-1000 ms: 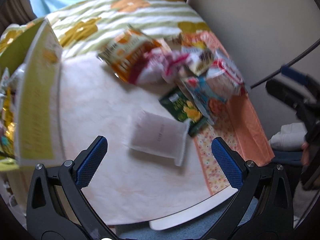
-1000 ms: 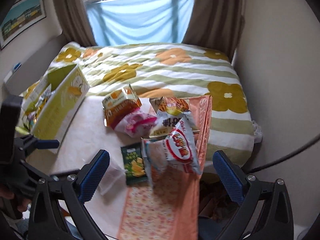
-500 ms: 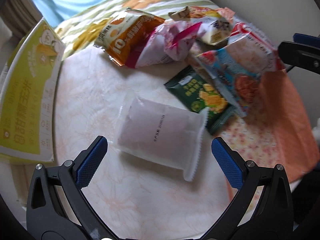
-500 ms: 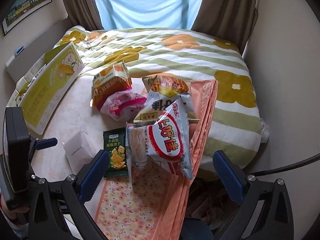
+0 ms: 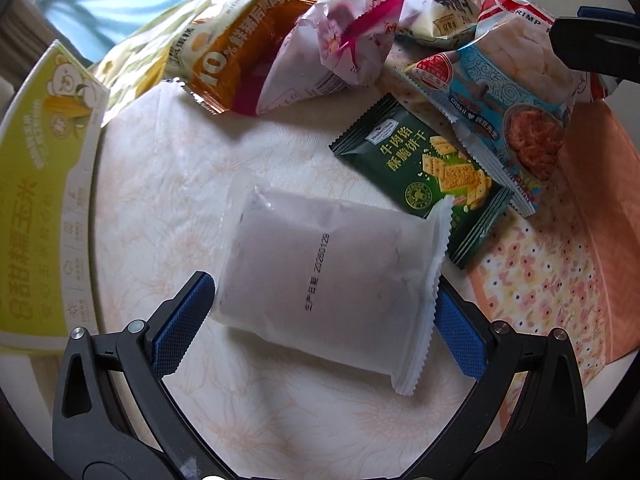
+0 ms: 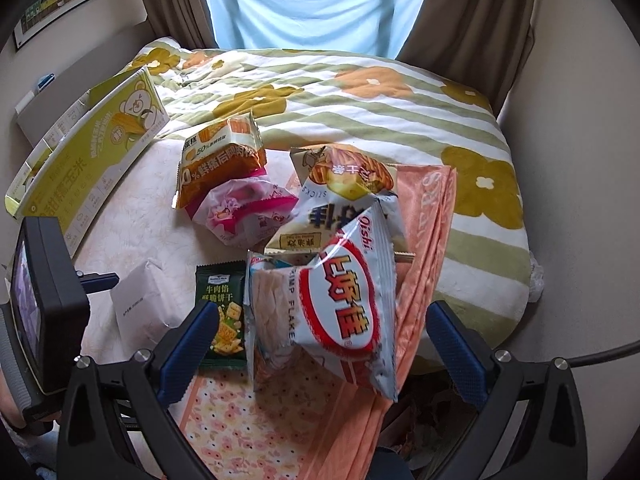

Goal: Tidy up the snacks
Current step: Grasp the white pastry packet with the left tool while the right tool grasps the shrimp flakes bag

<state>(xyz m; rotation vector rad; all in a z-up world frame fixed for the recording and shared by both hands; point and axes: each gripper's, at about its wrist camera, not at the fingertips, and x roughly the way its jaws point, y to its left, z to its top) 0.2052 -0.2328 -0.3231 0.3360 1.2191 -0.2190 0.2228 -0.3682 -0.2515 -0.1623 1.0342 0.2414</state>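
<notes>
A plain white snack pack (image 5: 324, 280) lies flat on the pale table; it also shows in the right wrist view (image 6: 144, 300). My left gripper (image 5: 320, 316) is open, its blue pads on either side of the pack's near end. A green cracker packet (image 5: 424, 176) lies just beyond, partly under a blue shrimp-flake bag (image 5: 508, 112). An orange bag (image 5: 240, 56) and a pink-white bag (image 5: 340, 44) lie further back. My right gripper (image 6: 324, 348) is open, hovering over the red-white Oishi bag (image 6: 348, 304).
A yellow-green cardboard box (image 5: 36, 184) stands along the table's left side. An orange floral cloth (image 6: 280, 432) covers the table's right part. A bed with a striped flower blanket (image 6: 360, 96) lies behind the table. A wall rises at the right.
My left gripper has moved forward and down, so its pads now flank the white pack. My right gripper has come closer over the Oishi bag.
</notes>
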